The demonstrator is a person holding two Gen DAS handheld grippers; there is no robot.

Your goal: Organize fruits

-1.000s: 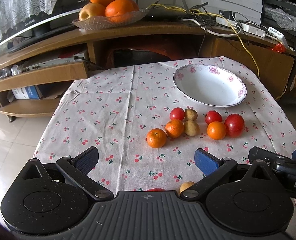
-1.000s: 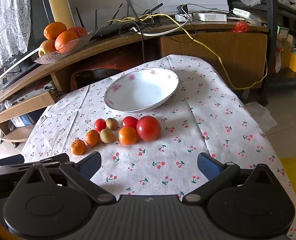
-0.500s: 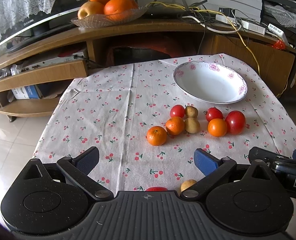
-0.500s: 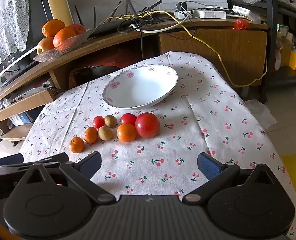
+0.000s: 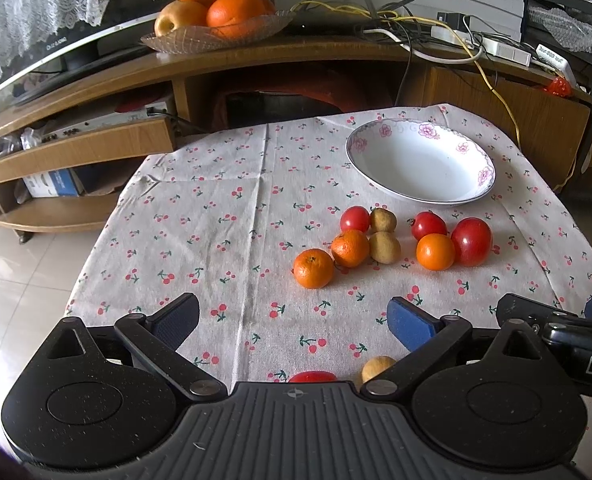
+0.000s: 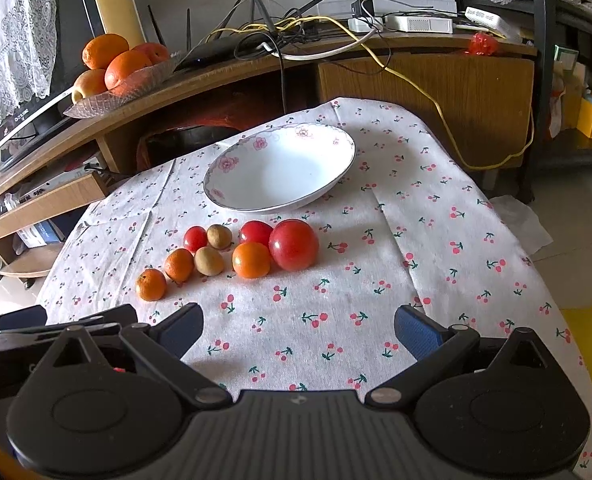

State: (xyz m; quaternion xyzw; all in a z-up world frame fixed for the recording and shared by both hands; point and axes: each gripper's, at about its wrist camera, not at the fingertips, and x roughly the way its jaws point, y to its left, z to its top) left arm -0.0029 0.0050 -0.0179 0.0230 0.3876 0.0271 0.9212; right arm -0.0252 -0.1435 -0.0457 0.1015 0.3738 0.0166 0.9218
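A cluster of small fruits lies on the cherry-print tablecloth [image 5: 215, 208]: oranges [image 5: 313, 268], red tomatoes [image 5: 471, 241] and brown longan-like fruits [image 5: 384, 247]. An empty white floral bowl [image 5: 420, 166] sits just behind them. My left gripper [image 5: 291, 318] is open and empty, hovering near of the cluster; a brown fruit [image 5: 377, 366] and a red one [image 5: 311, 377] lie under it. My right gripper [image 6: 299, 326] is open and empty, near of the big tomato [image 6: 293, 244], the oranges [image 6: 251, 260] and the bowl [image 6: 279, 168].
A wooden TV stand [image 5: 255, 60] behind the table carries a glass dish of large oranges and an apple [image 5: 215, 12], cables and a router [image 6: 296, 28]. The right gripper shows at the left wrist view's right edge [image 5: 556, 332]. Tiled floor lies left.
Both grippers drifted slightly; the fruit cluster and bowl appear a little lower and closer in both views. Jaws stayed open.
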